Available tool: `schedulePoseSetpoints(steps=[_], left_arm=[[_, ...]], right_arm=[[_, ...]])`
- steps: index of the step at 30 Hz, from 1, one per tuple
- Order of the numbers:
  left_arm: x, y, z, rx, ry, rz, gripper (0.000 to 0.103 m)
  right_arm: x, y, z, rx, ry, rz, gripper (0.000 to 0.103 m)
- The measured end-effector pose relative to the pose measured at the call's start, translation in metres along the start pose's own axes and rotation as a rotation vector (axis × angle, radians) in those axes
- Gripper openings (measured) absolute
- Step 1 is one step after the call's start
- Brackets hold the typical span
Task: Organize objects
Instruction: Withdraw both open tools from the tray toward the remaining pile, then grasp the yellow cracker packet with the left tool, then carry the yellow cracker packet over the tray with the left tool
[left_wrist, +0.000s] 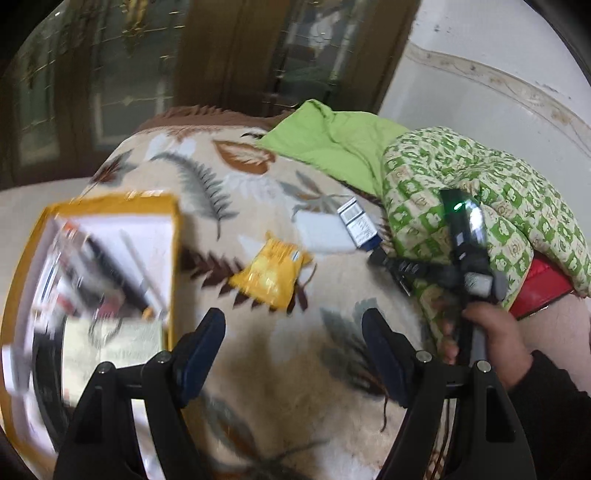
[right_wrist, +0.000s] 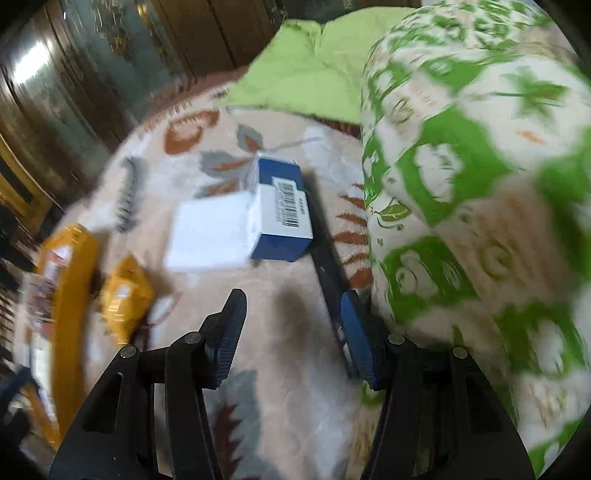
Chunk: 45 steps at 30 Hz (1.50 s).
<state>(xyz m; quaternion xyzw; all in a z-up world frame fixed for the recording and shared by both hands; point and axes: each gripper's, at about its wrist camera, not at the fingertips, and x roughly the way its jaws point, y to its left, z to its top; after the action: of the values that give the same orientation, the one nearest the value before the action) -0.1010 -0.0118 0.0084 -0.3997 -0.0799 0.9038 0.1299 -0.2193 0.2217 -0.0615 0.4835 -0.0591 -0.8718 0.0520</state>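
Observation:
A yellow snack packet lies on the leaf-patterned blanket, ahead of my open, empty left gripper. A yellow-rimmed box holding several items sits to its left. Further off lie a white box and a blue-and-white box. In the right wrist view my right gripper is open and empty, close before the white box and the blue-and-white box. The packet and yellow box are at its left. The right gripper also shows in the left wrist view.
A green-patterned quilt is piled on the right, and it also fills the right of the right wrist view. A plain green cover lies behind. A dark wooden glass-fronted cabinet stands beyond the bed.

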Motion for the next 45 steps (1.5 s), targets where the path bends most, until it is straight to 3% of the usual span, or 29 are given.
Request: schedulePoseSetpoints(steps=[5, 9, 10, 17, 18, 19, 23, 25, 32, 37, 42, 45], left_arm=[[0.038, -0.003, 0.028, 0.08, 0.038, 0.011, 0.077], [0.079, 0.01, 0.041, 0.063, 0.098, 0.022, 0.077], [0.087, 0.013, 0.043, 0.051, 0.115, 0.011, 0.077], [0.135, 0.013, 0.047, 0.026, 0.206, -0.003, 0.075], [0.138, 0.013, 0.046, 0.022, 0.218, 0.008, 0.071], [0.142, 0.013, 0.045, 0.029, 0.23, 0.008, 0.059], [0.149, 0.01, 0.035, 0.072, 0.251, 0.033, 0.051], [0.146, 0.008, 0.031, 0.094, 0.241, 0.047, 0.046], [0.11, 0.0, 0.018, 0.079, 0.237, 0.029, 0.045], [0.061, 0.003, 0.0, 0.031, 0.21, -0.031, 0.045], [0.01, 0.025, -0.01, -0.053, 0.158, -0.035, 0.045], [-0.012, 0.041, -0.013, -0.092, 0.12, -0.024, 0.045]], right_arm=[[0.018, 0.011, -0.002, -0.084, 0.045, -0.064, 0.053], [0.006, 0.016, -0.02, -0.064, 0.044, -0.027, 0.023], [0.003, 0.014, -0.025, -0.04, 0.046, 0.0, 0.02], [-0.009, 0.024, -0.053, 0.04, 0.094, 0.142, 0.019], [-0.011, 0.027, -0.058, 0.034, 0.093, 0.137, 0.019], [-0.011, 0.029, -0.06, 0.032, 0.09, 0.131, 0.019], [-0.012, 0.026, -0.062, 0.067, 0.097, 0.145, 0.019], [-0.011, 0.025, -0.061, 0.074, 0.102, 0.152, 0.019], [-0.002, 0.021, -0.05, 0.097, 0.117, 0.172, 0.019], [0.007, 0.022, -0.039, 0.103, 0.122, 0.166, 0.019], [-0.001, 0.031, -0.045, 0.074, 0.124, 0.126, 0.015], [-0.008, 0.036, -0.058, 0.076, 0.115, 0.167, 0.015]])
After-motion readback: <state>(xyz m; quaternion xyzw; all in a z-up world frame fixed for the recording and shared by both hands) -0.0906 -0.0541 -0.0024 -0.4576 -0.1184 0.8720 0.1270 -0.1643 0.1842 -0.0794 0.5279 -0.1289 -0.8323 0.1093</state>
